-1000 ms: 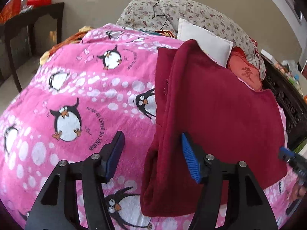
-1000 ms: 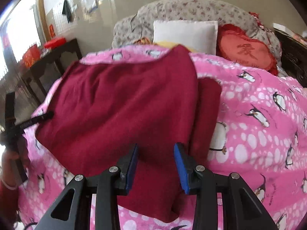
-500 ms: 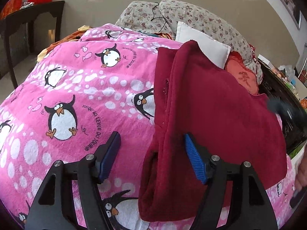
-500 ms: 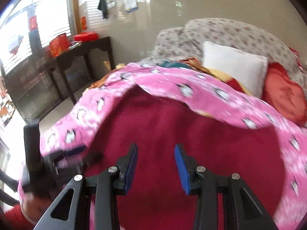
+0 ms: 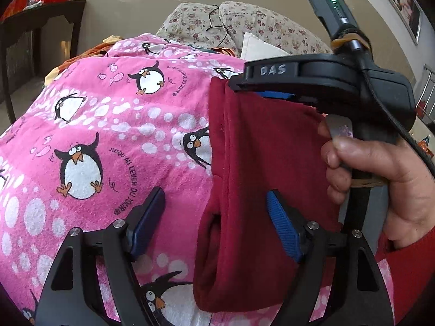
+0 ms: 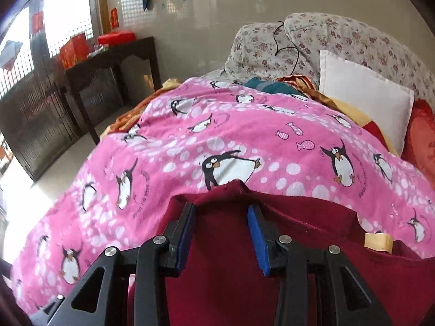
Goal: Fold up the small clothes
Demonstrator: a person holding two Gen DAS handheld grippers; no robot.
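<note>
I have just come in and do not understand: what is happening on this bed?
A person is folding a dark red garment on a pink penguin blanket. The right gripper holds one edge of the garment and carries it across as a fold. The left gripper is opening beside the garment's near edge, gripping nothing.

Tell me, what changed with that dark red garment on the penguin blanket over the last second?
The right tool, gripping one side of the dark red garment, swept across toward the left tool, folding the garment over itself so it lies narrower. The left tool's jaws are opening, with the folded edge between them but not pinched. The left tool kept its place, and the pink penguin blanket is unchanged.
</note>
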